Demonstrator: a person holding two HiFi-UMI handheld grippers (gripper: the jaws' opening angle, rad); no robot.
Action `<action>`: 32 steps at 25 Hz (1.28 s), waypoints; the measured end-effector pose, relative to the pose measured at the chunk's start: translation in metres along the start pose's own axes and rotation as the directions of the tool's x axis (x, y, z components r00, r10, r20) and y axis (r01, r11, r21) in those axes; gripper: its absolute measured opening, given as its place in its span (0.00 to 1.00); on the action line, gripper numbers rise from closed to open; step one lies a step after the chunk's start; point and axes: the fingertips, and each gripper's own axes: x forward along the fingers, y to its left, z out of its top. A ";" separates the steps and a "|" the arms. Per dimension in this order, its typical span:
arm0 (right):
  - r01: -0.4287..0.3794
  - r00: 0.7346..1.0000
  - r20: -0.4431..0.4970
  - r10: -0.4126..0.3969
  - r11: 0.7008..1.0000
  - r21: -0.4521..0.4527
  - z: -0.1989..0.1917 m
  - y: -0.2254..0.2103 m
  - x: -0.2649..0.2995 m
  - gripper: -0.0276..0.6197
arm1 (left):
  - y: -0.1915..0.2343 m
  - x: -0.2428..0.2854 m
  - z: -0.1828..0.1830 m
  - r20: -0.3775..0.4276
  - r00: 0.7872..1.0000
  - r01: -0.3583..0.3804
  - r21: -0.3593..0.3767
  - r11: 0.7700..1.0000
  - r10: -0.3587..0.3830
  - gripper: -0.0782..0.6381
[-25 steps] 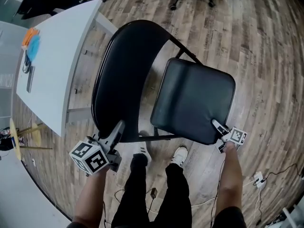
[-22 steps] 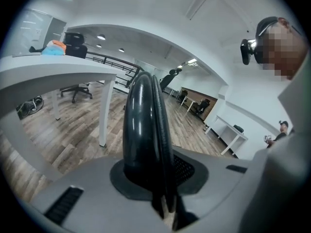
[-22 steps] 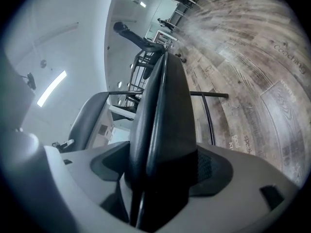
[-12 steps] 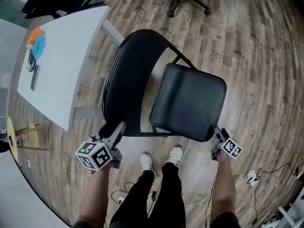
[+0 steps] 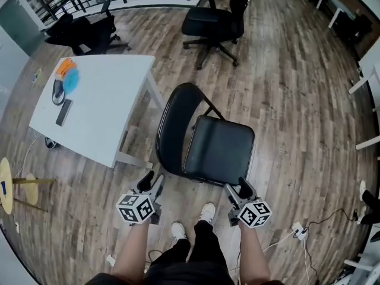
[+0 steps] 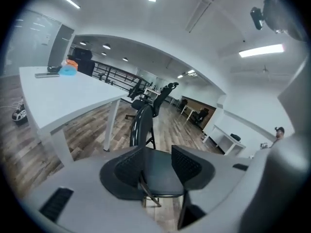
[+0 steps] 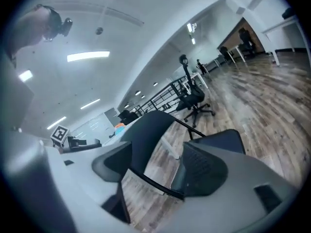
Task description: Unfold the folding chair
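Both grippers have come off the chair since a second ago. Then the left one sat at the foot of the backrest and the right one on the seat's front corner. My head view now takes in far more of the room.

Nearest me, the person's shoes [image 5: 207,211] stand on the wood floor [image 5: 285,100] between the two arms. My left gripper [image 5: 152,181] hangs just short of the folding chair [image 5: 217,150] and apart from it. In the left gripper view its jaws are fairly wide and closing, with nothing pressed between them and only the chair seen beyond the gap.

My right gripper [image 5: 237,187] is by the seat's front corner. In the right gripper view its jaws stand well apart, and a dark tube of the chair frame crosses the gap without either pad bearing on it. I cannot tell whether that tube lies within the jaws or beyond them.

The chair stands unfolded on the floor, with the seat down and the backrest [image 5: 172,126] upright at its left in the head view. Just beyond the backrest is a white tabletop [image 5: 101,111] carrying an orange-and-blue thing [image 5: 66,75] and a dark flat item [image 5: 64,112]. Farther off stands a black office chair [image 5: 214,19].
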 end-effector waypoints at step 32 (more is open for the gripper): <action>0.325 0.931 0.327 -0.161 0.774 -0.543 0.024 0.335 -0.242 0.06 | -0.181 -0.315 -0.010 0.255 0.948 0.086 0.374 0.923 -0.191 0.12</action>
